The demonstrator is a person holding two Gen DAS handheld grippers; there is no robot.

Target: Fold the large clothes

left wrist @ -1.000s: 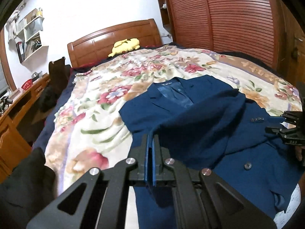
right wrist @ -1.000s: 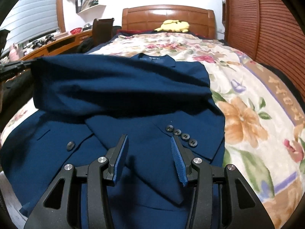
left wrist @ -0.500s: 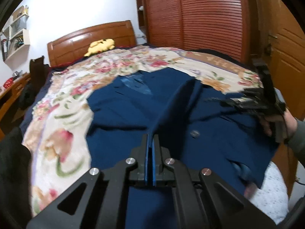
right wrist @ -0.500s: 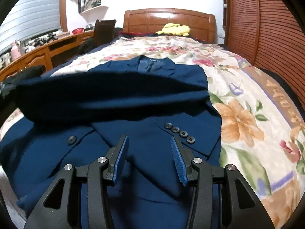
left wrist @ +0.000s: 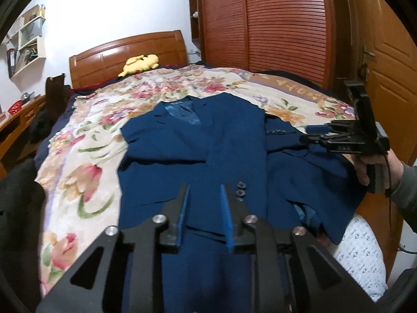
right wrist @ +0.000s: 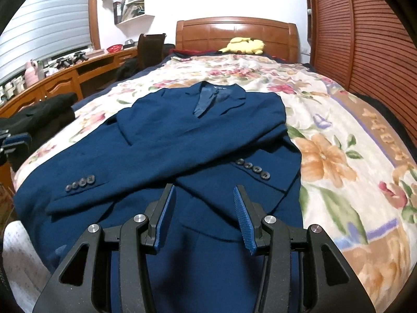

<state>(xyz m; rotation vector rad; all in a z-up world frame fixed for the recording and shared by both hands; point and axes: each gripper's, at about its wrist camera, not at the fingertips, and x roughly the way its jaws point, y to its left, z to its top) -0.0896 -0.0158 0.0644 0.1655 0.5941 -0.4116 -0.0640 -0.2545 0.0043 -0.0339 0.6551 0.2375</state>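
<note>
Navy jacket (right wrist: 182,140) lies face up on the floral blanket (right wrist: 338,135), collar toward the headboard (right wrist: 234,34), both sleeves crossed over its chest. My left tongs (left wrist: 203,195) are opening, blue pads apart, nothing between them, jacket cloth just beyond the tips. My right tongs (right wrist: 203,203) stand released and empty over the lower front. Yellow plush toy (right wrist: 243,45) sits by the headboard; slatted wardrobe doors (left wrist: 273,23) flank one side of the bed, a wooden desk (right wrist: 60,80) the other; dark clothing (right wrist: 44,112) lies beside the desk
</note>
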